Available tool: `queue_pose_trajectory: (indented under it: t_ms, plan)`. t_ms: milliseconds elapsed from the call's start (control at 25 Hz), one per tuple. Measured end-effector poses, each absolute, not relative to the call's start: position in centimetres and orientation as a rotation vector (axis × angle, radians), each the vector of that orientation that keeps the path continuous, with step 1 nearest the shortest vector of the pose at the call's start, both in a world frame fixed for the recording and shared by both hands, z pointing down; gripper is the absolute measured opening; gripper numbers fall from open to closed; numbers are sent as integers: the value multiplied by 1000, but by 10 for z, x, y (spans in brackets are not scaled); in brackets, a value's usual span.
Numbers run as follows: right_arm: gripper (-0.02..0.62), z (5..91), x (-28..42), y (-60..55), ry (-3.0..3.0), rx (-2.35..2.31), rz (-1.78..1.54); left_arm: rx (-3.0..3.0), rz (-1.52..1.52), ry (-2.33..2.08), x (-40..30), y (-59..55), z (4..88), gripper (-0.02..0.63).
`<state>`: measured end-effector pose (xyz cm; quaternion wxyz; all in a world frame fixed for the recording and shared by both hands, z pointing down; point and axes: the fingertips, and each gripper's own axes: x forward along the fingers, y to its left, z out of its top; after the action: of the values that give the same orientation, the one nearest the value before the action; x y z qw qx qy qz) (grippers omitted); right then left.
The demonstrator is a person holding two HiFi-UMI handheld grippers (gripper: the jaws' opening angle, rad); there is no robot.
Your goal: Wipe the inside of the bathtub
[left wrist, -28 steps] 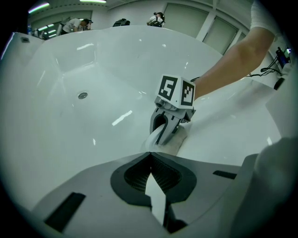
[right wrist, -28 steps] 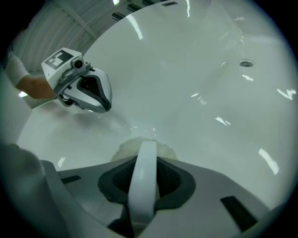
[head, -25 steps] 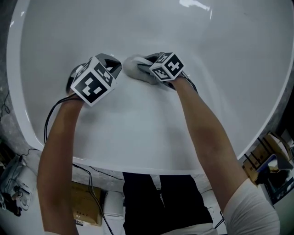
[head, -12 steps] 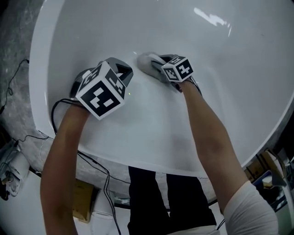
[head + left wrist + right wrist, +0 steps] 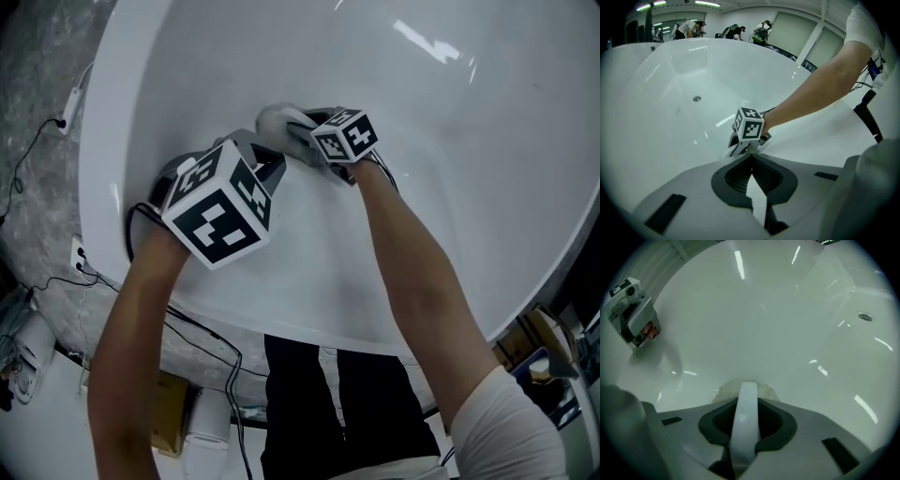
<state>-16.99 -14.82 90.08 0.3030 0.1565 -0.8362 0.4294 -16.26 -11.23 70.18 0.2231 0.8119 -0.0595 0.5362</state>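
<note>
Leftward across the glossy white bathtub (image 5: pixel 441 178) wall the pale grey wiping cloth (image 5: pixel 274 122) has been carried; it is clamped in the right gripper (image 5: pixel 300 139), ahead of its jaws, beside the closed, empty left gripper (image 5: pixel 255 157).

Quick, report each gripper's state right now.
Left gripper: shut, nothing held.
Right gripper: shut on the cloth.

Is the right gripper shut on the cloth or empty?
Shut on it. The right gripper has a white fold of the cloth pinched between its jaws, the rest pressed on the tub.
</note>
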Motion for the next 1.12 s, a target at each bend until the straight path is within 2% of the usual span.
queue_pose_trajectory:
  t_ms: [560,1120]
  plan:
    - [94,843,-200,-139,-2240,283,1250,2226,1388,-207,-185,-93,628,11]
    - [94,734,-231,-114,-2317,211,1310,2177,1350,-350,-229,-75,575,11]
